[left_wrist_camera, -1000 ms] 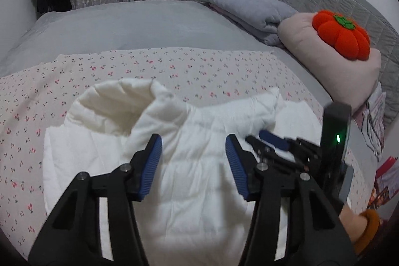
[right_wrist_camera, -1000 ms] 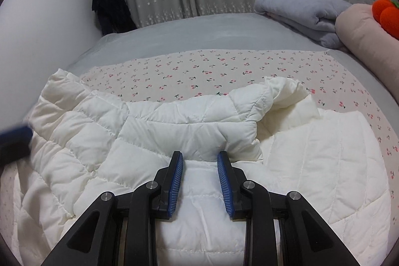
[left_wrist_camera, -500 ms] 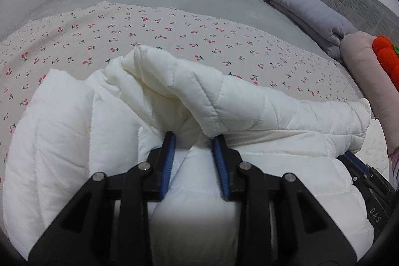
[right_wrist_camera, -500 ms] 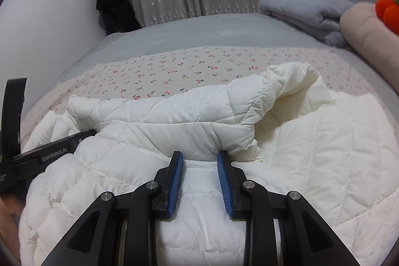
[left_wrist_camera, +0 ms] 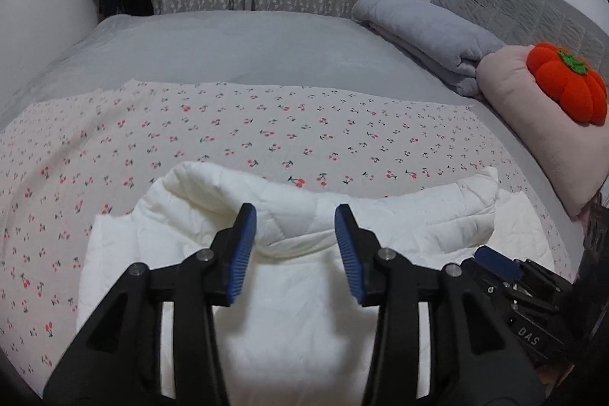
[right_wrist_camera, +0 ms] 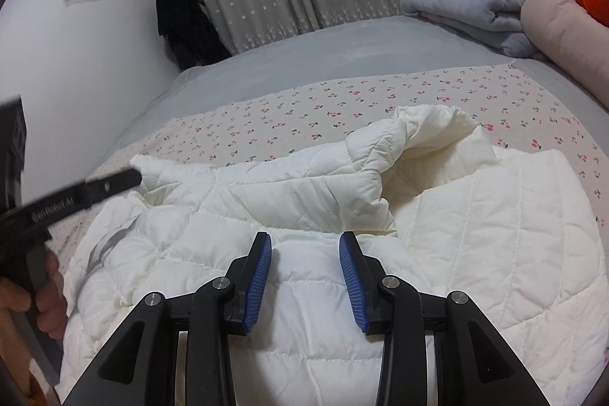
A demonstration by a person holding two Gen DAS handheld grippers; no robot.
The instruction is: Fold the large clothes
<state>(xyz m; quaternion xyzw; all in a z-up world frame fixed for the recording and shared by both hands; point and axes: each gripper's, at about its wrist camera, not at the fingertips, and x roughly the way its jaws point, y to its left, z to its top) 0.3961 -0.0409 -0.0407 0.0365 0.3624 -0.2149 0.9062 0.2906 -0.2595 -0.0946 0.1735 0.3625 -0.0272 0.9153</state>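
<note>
Both pairs of jaws have just been opening. The left gripper (left_wrist_camera: 295, 248), pinched on a raised fold of the white quilted puffer jacket (left_wrist_camera: 289, 292) half a second ago, now stands with its jaws moderately apart, the fold slumped between them and the pads clear of it. The right gripper (right_wrist_camera: 304, 274) has let go likewise, its jaws parted over the jacket's smooth panel below the folded-over flap.

By my reading a fold has been laid down and released; the next would need a fresh grip.

The jacket lies bunched on the cherry-print sheet (left_wrist_camera: 266, 124) spread over the grey bed (left_wrist_camera: 228, 44).

Count: one jacket, two grippers, one folded grey blanket (left_wrist_camera: 426, 25), one pink pillow (left_wrist_camera: 533, 124), one orange pumpkin cushion (left_wrist_camera: 567, 82).
</note>
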